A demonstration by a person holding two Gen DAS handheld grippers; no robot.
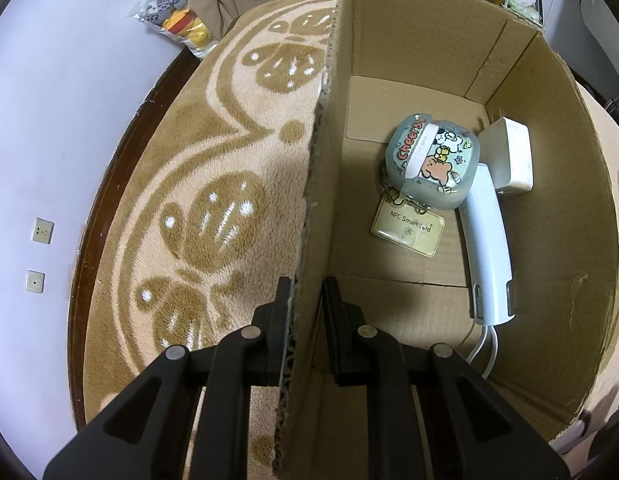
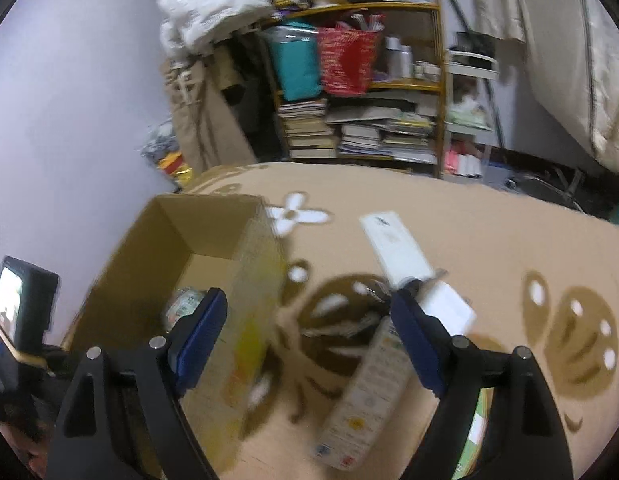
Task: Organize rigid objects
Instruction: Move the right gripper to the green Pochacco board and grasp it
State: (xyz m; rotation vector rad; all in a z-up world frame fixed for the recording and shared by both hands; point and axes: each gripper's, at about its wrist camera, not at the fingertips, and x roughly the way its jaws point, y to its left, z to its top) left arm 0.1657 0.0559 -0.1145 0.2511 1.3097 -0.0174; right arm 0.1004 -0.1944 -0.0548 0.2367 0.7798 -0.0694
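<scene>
My left gripper [image 1: 305, 312] clamps its fingers on the cardboard box [image 1: 549, 208] wall; my right gripper [image 2: 309, 320] fingers stand apart, empty.

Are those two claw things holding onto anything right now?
The left gripper clamps the cardboard box by its side wall's top edge. The right gripper is open, holding nothing.
</scene>
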